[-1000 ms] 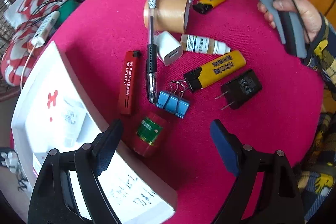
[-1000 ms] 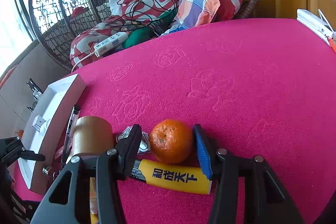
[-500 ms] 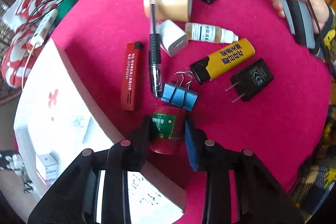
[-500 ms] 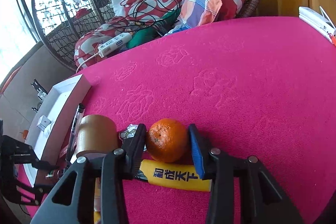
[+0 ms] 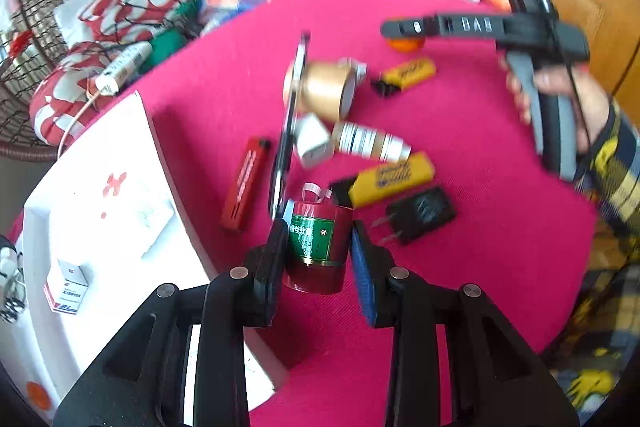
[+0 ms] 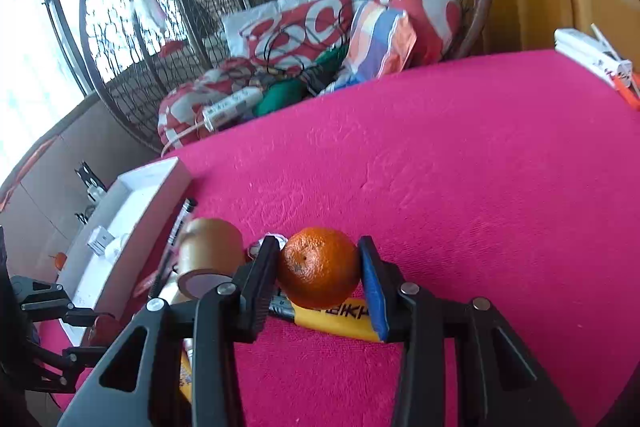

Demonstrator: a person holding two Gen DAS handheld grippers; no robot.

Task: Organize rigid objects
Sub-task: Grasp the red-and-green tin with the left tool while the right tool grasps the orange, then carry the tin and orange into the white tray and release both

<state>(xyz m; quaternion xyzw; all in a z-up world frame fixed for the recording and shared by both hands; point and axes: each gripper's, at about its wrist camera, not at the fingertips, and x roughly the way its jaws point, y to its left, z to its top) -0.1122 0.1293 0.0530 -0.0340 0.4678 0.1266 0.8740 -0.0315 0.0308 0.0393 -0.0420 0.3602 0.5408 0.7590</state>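
Got both hands loaded: my left gripper [image 5: 318, 247] is clamped on the little red jar [image 5: 316, 247], just beside the white box [image 5: 100, 227] where I reckon it goes, and my right gripper [image 6: 318, 273] is squeezing the orange [image 6: 319, 267] so it can't roll off.
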